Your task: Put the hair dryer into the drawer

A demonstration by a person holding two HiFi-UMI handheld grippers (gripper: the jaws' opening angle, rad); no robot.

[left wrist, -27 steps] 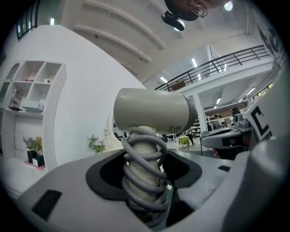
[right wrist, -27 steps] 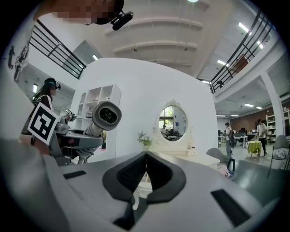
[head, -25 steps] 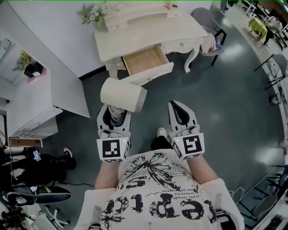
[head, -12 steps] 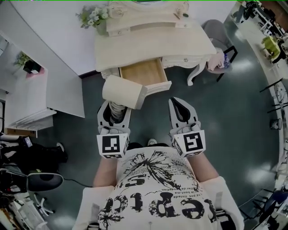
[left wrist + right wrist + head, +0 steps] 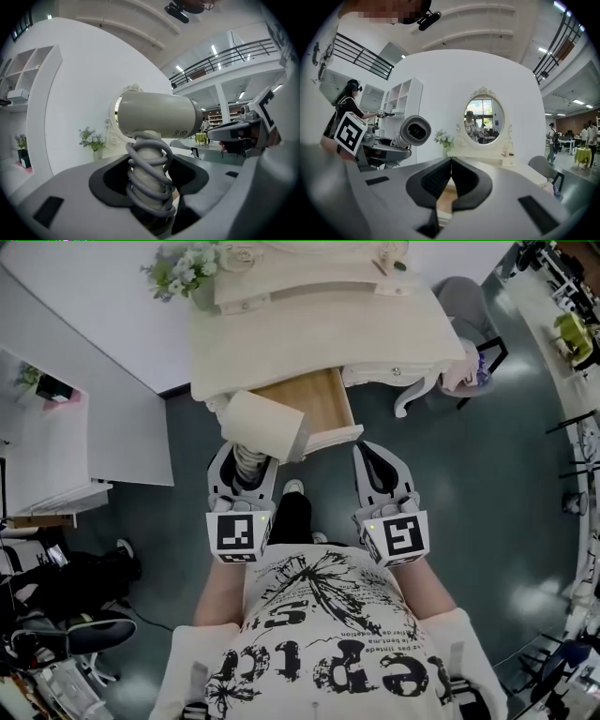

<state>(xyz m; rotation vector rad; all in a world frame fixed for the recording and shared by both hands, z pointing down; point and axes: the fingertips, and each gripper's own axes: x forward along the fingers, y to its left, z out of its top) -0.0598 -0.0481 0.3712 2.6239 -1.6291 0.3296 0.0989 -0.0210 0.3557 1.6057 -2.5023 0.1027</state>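
Observation:
A cream hair dryer [image 5: 262, 426] [image 5: 157, 115] stands upright, its handle wrapped in grey coiled cord. My left gripper [image 5: 242, 465] [image 5: 149, 180] is shut on that handle. In the head view the dryer's barrel hangs over the left front corner of the open wooden drawer [image 5: 319, 399] of the cream dressing table [image 5: 319, 329]. My right gripper [image 5: 380, 467] [image 5: 450, 180] is shut with nothing in it, just below the drawer's front panel, to the right of the dryer. From the right gripper view the dryer's [image 5: 415, 131] nozzle shows at left.
A vase of flowers [image 5: 178, 277] and an oval mirror [image 5: 484, 117] stand on the dressing table. A grey chair [image 5: 469, 310] is at its right, a white cabinet [image 5: 56, 446] at the left. My foot [image 5: 292, 489] is on the dark floor below the drawer.
Both grippers and I have moved closer to the dressing table. The dryer, earlier short of the drawer's front, now hangs over the drawer's left front corner.

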